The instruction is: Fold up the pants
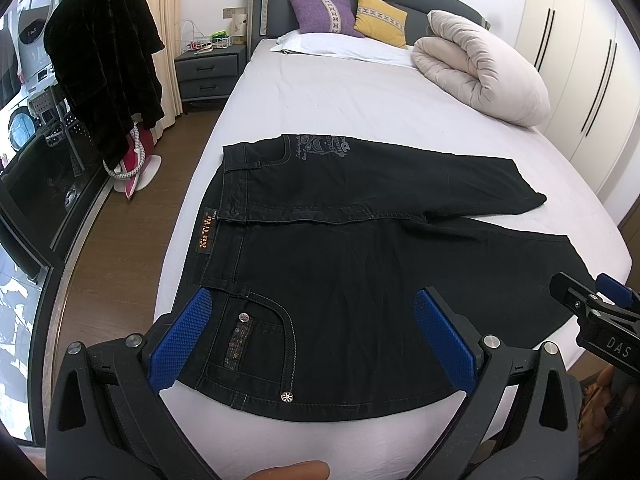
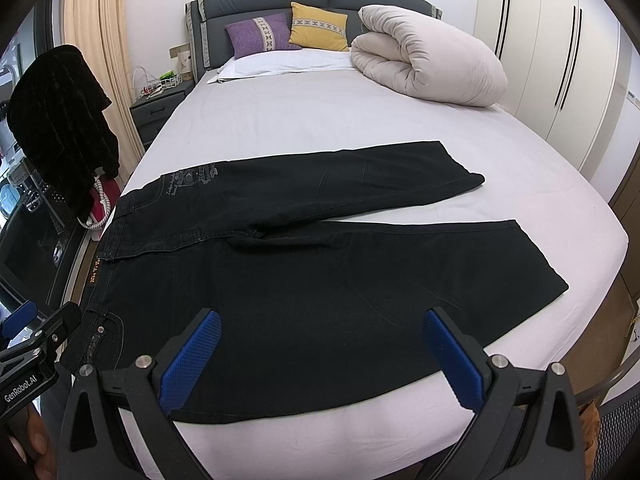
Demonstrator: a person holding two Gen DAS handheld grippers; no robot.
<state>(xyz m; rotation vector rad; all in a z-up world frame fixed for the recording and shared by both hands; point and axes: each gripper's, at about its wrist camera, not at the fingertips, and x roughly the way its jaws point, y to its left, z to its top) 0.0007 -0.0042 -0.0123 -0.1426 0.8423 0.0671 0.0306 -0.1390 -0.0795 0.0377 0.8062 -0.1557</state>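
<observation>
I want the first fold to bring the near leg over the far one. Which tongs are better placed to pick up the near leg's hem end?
Probably the right tongs: open over the near leg of the pants, toward its hem. The left tongs, also open, hover over the waistband pocket.

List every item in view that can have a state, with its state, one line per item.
Black pants: unfolded, spread flat on the bed, legs apart, waistband to the left.
Left claw: open, above the pocket area, gripping nothing.
Right claw: open, above the near leg, gripping nothing.
Beige duvet: rolled up near the headboard.
Nightstand: drawers closed.
Wardrobe: doors closed.
Black coat: hanging, draped.
</observation>
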